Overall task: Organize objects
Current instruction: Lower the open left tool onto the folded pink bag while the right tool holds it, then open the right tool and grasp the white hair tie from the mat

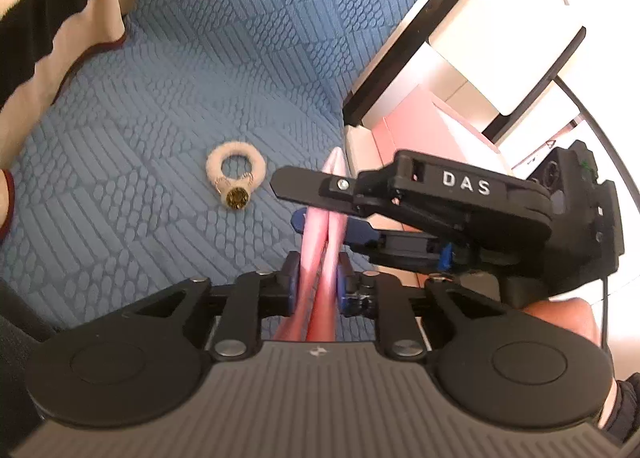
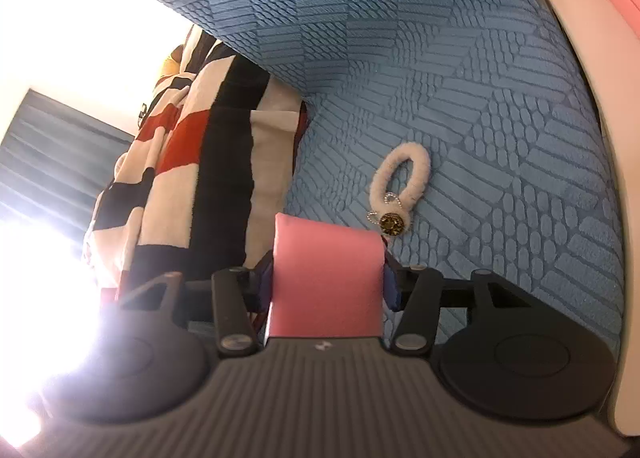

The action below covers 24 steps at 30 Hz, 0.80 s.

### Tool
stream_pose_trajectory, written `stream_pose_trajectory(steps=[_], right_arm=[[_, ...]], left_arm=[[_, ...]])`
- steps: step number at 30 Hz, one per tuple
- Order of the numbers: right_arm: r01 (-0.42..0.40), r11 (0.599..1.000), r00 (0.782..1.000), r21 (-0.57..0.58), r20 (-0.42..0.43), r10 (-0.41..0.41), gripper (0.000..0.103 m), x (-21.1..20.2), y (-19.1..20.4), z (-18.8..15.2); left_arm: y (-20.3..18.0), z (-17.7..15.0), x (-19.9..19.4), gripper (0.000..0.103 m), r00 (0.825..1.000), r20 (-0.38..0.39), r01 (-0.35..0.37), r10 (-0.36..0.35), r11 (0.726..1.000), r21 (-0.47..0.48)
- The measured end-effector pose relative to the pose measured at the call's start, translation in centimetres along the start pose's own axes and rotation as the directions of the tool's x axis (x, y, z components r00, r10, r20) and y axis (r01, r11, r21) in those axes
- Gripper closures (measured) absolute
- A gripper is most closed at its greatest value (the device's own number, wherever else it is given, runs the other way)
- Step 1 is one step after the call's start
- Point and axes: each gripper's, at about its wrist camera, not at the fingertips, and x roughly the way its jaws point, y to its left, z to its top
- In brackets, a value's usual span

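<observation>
On blue bedspread (image 1: pixel 192 70): one fluffy hair tie (image 1: pixel 236 175), loose, not yet collected. Left gripper (image 1: pixel 319 278) and right gripper (image 2: pixel 326 278): each clamped on pink pouch (image 1: pixel 322 246). Pouch held; tie remains outstanding.

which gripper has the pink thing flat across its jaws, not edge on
The right gripper: the pink piece shows its broad face there. The left gripper pinches it edge-on.
</observation>
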Motion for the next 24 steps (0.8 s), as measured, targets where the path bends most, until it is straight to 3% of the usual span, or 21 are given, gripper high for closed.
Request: stream_pose_trajectory(steps=[7,9,11,15,18,20,24], right_arm=[[0.026,0.999,0.999,-0.021,0.028,-0.026,0.051,0.2,1.8,-0.4],[0.047,0.999,0.998,-0.025,0.034,-0.046,0.05,0.5,2.1,-0.2],[0.068,0.997,0.997,-0.046,0.038,-0.067,0.047,0.9,2.6,0.1],[0.13,0.986,0.989,-0.105,0.085,-0.121,0.044,0.8,3.7,1.1],[0.123,0.989,0.984,-0.083,0.141,-0.11,0.044,0.0,3.5,2.2],[0.147,0.988,0.976,-0.053,0.169,-0.136,0.044,-0.2,3.0,2.8],[0.281,0.958,0.945,-0.062,0.193,-0.265,0.045,1.0,2.7,3.4]], left_arm=[[0.4,1.3,0.3,0.076,0.998,0.039,-0.043,0.041,0.999,0.034],[0.7,1.8,0.6,0.08,0.997,0.042,-0.069,0.067,0.997,0.045],[1.6,2.4,1.0,0.088,0.994,0.033,-0.108,0.108,0.994,0.017],[4.0,3.4,1.2,0.089,0.989,0.031,-0.146,0.148,0.988,-0.055],[4.7,3.9,1.1,0.089,0.988,0.037,-0.149,0.152,0.985,-0.086],[4.9,4.0,1.3,0.089,0.987,0.037,-0.151,0.154,0.985,-0.087],[4.5,4.2,1.7,0.089,0.985,0.032,-0.167,0.169,0.984,-0.056]])
